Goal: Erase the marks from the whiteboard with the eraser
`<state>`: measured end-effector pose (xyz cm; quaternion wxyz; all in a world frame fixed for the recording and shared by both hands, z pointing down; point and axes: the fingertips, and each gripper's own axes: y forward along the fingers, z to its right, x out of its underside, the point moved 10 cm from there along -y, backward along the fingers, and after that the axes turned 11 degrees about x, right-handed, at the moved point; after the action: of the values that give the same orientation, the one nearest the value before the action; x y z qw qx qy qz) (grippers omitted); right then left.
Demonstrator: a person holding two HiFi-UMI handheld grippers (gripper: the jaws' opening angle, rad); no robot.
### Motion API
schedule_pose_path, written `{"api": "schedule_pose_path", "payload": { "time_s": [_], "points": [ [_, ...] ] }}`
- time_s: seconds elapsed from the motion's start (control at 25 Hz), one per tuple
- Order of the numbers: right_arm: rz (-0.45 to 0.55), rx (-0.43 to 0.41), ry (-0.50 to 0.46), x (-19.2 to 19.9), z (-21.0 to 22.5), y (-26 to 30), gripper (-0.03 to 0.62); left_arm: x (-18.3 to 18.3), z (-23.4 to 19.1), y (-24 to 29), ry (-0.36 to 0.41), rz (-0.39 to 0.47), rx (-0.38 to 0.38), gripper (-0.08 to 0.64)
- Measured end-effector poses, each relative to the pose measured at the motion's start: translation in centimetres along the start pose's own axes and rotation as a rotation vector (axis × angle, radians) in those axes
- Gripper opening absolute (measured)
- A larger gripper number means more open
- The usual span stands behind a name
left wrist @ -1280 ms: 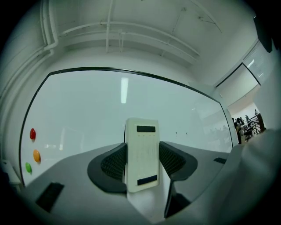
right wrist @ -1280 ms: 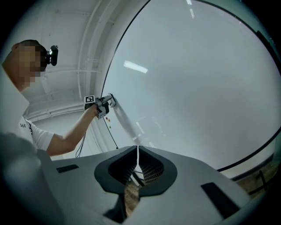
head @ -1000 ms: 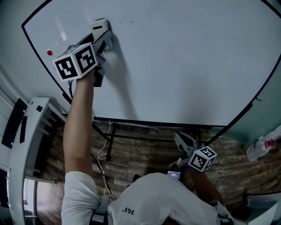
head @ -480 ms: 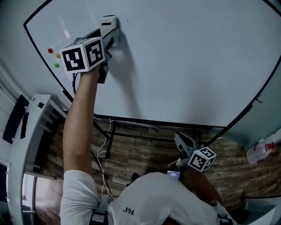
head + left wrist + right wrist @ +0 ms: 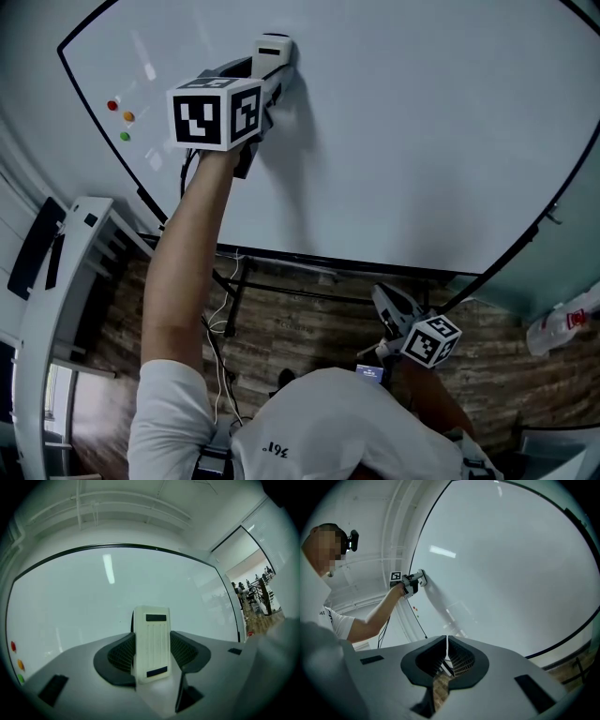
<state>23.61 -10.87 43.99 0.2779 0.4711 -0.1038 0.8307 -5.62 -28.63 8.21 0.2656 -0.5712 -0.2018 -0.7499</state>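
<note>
The whiteboard (image 5: 403, 131) fills the upper head view, and I see no marks on its visible surface. My left gripper (image 5: 273, 64) is shut on the cream eraser (image 5: 272, 47), pressing it flat against the board near its top. In the left gripper view the eraser (image 5: 151, 644) stands upright between the jaws, with the whiteboard (image 5: 93, 602) right behind it. My right gripper (image 5: 386, 307) hangs low below the board's bottom edge. Its jaws (image 5: 446, 654) are shut with nothing between them. The right gripper view also shows the left gripper (image 5: 417, 579) against the whiteboard (image 5: 511, 573).
Red (image 5: 112, 105), orange (image 5: 128, 117) and green (image 5: 125, 137) magnets sit at the board's left edge. A white rack (image 5: 56, 281) stands at the left. A plastic bottle (image 5: 562, 314) lies at the right. Cables (image 5: 220, 319) hang by the board's stand over the wood floor.
My left gripper has slid the eraser to the right along the top of the board. The two small dark marks seen beside it earlier no longer show. The right gripper has not moved.
</note>
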Motion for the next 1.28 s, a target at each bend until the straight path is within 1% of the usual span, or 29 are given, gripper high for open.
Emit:
{"api": "schedule_pose_path", "payload": {
  "time_s": [0.12,0.4,0.52,0.84,1.12,1.28],
  "points": [
    [-0.001,0.002,0.003,0.1,0.2,-0.1,0.028,0.1,1.2,0.7,0.01,-0.015,0.033,0.238],
    [-0.002,0.001,0.007,0.1,0.0,-0.2,0.028,0.7,4.3,2.9,0.035,-0.053,0.138,0.238],
    [-0.004,0.006,0.012,0.3,0.1,-0.4,0.028,1.1,5.1,3.4,0.039,-0.054,0.164,0.238],
    [-0.024,0.006,0.01,0.6,0.0,-0.5,0.028,2.0,7.3,3.1,0.047,-0.017,0.223,0.238],
    [-0.034,0.007,0.009,0.7,0.4,-0.9,0.028,1.8,8.6,2.7,0.032,0.028,0.253,0.238],
    [-0.037,0.009,0.014,0.6,1.1,-1.2,0.028,1.9,9.2,2.0,0.019,0.061,0.251,0.238]
  ]
}}
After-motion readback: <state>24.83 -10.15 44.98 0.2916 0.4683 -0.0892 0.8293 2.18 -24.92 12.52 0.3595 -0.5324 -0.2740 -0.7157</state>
